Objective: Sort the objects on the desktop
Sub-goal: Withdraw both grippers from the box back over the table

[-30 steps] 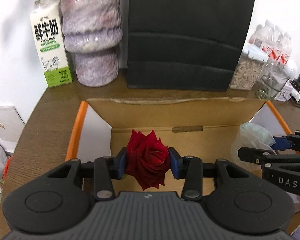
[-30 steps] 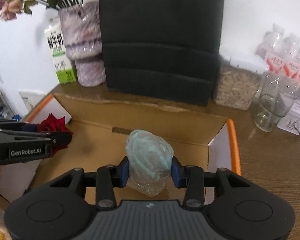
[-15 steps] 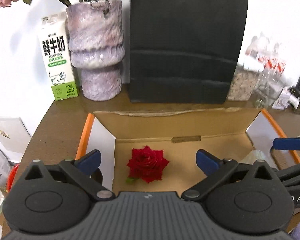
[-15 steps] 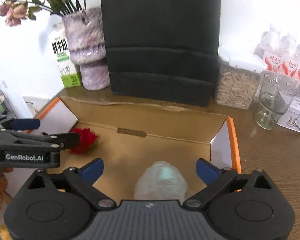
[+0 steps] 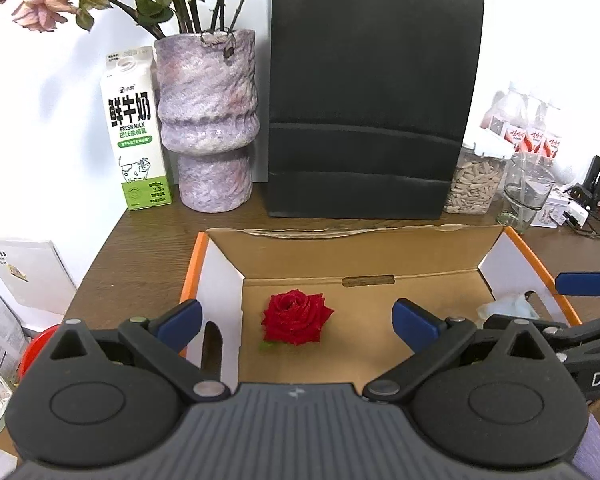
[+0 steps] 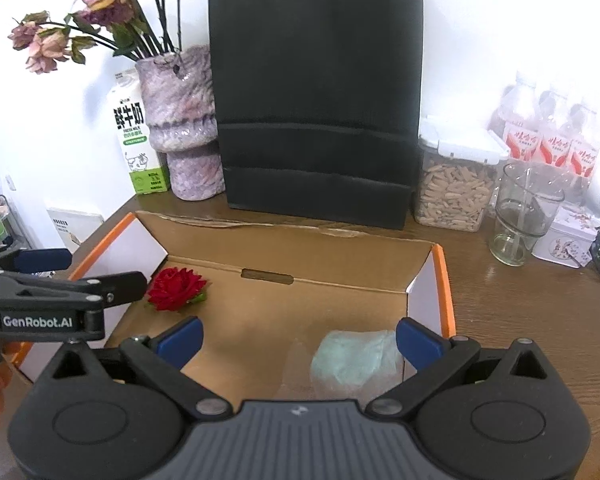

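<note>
A red rose head (image 5: pixel 296 322) lies on the floor of the open cardboard box (image 5: pixel 340 236), towards its left side; it also shows in the right wrist view as the rose (image 6: pixel 176 289). My left gripper (image 5: pixel 296 322) hangs above it, open, nothing between its blue pads. A pale green crumpled plastic bag (image 6: pixel 354 358) lies on the box floor (image 6: pixel 300 252) at the right. Over the bag my right gripper (image 6: pixel 298 340) is open wide and empty. The bag (image 5: pixel 508 306) peeks out behind the right gripper's arm in the left wrist view.
Behind the box stand a black paper bag (image 5: pixel 368 108), a purple vase (image 5: pixel 208 120) with dried flowers and a milk carton (image 5: pixel 136 132). A jar of seeds (image 6: pixel 454 184), a glass (image 6: pixel 520 216), water bottles (image 6: pixel 548 136) and a tin (image 6: pixel 568 236) are at the back right.
Both grippers opened and let go: the rose and the plastic bag dropped onto the box floor. Both grippers then pulled back and rose slightly.
</note>
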